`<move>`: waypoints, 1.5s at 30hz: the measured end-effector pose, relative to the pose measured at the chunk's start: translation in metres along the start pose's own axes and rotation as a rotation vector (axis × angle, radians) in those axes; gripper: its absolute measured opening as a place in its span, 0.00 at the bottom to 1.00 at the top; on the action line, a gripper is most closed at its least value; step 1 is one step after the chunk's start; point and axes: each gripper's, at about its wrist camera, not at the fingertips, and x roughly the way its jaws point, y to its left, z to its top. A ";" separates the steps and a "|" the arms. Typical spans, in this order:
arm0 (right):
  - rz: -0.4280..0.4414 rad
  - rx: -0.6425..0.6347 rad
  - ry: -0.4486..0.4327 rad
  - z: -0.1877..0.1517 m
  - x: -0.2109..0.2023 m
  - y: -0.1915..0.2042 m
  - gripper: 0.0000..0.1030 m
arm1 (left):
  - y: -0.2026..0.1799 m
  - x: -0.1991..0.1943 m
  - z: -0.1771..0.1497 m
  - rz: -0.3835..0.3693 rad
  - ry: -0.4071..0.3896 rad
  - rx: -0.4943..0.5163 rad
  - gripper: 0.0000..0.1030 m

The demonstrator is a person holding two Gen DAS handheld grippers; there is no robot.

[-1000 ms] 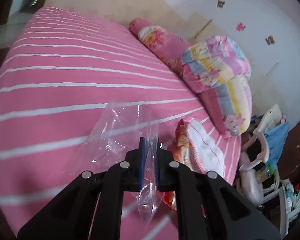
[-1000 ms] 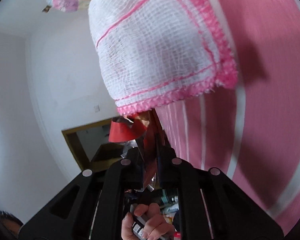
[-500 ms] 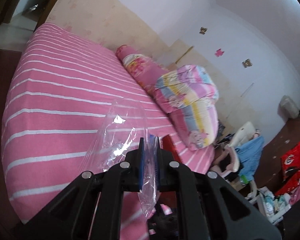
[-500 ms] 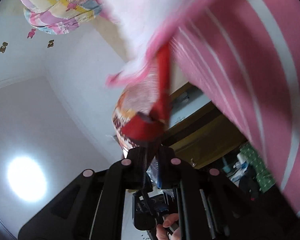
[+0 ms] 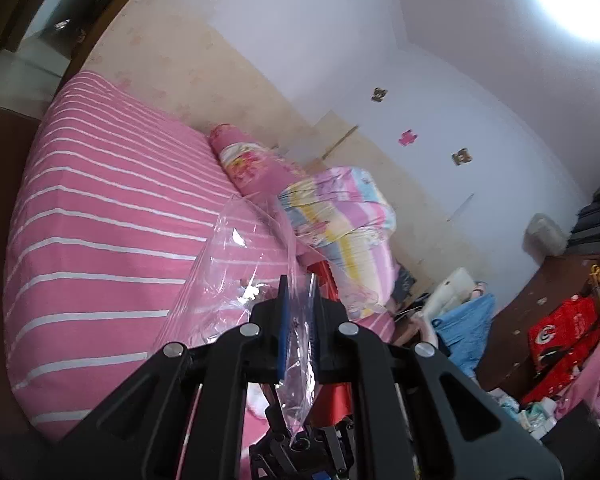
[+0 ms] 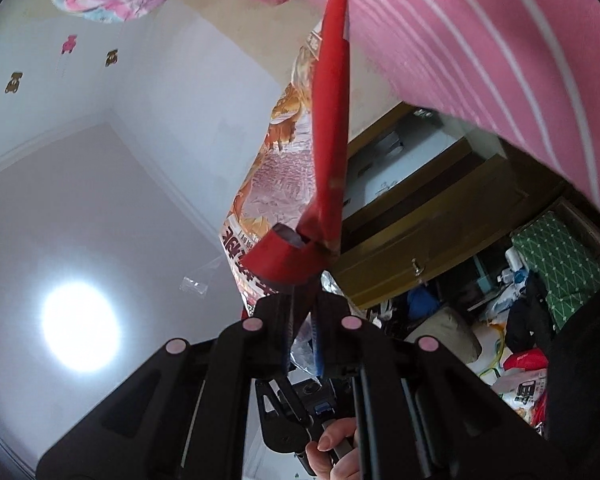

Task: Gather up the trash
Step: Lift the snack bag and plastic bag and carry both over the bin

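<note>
My left gripper [image 5: 299,292] is shut on a clear plastic bag [image 5: 236,264] and holds it up above the pink striped bed [image 5: 100,240]. My right gripper [image 6: 306,312] is shut on a red snack wrapper [image 6: 328,148] with printed food pictures on its side. The wrapper sticks up edge-on in front of the camera, clear of the bed [image 6: 480,40]. A red strip of the wrapper [image 5: 332,400] also shows just behind and below the left gripper's fingers.
A folded multicoloured quilt [image 5: 340,216] and a pink bolster [image 5: 252,164] lie at the bed's far side. The floor beside the bed holds clutter: blue cloth [image 5: 464,332], red bags [image 5: 560,336]. A wooden cabinet [image 6: 420,216] and more clutter [image 6: 540,300] show in the right wrist view.
Both grippers have lifted away from the bed. The right gripper has pulled the red wrapper out from under the white and pink cloth, which is gone from view. The bag stays gripped.
</note>
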 end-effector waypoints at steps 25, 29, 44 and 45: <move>0.096 -0.282 -0.123 -0.080 -0.171 0.154 0.08 | -0.169 0.038 -0.117 -0.323 0.232 0.093 0.08; 0.102 -0.318 -0.202 -0.088 -0.229 0.167 0.08 | -0.194 0.065 -0.161 -0.366 0.355 0.110 0.08; 0.056 -0.293 -0.499 -0.114 -0.434 0.152 0.09 | -0.220 0.148 -0.328 -0.415 0.801 0.116 0.08; 0.057 -0.278 -0.526 -0.114 -0.447 0.145 0.09 | -0.218 0.156 -0.343 -0.410 0.839 0.112 0.08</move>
